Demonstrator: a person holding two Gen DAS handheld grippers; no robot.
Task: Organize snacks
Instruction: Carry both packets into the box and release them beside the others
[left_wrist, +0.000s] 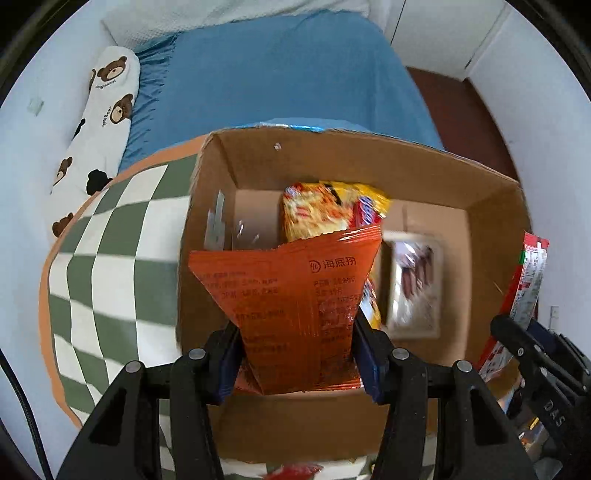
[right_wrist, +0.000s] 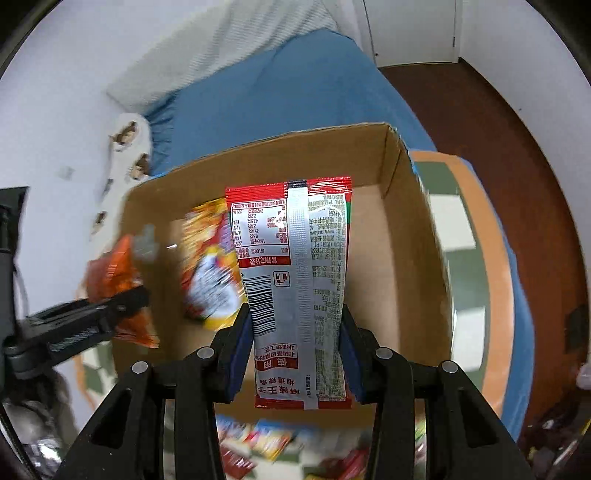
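**Both packets held above open box**

Bedroom: a cardboard box (left_wrist: 369, 166) sits on a checked cushion (left_wrist: 110, 236) beside the blue bed (left_wrist: 280, 74). Left jaws pinch an orange packet (left_wrist: 295, 295), right jaws a red-and-silver packet (right_wrist: 299, 280). Each packet's long axis points forward over the box interior, directly below; release should drop both inside.

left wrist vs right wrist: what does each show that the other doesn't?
Left wrist only: the left claw shut on the orange packet, seen face-on; a silvery packet on the box floor; the full bear-print pillow.

Right wrist only: the right claw shut on the red-and-silver packet, barcode side up; loose snack packets on the checkered mat in front of the box; the wooden floor.

Both: the cardboard box, the yellow snack bag inside it, the blue bedsheet.
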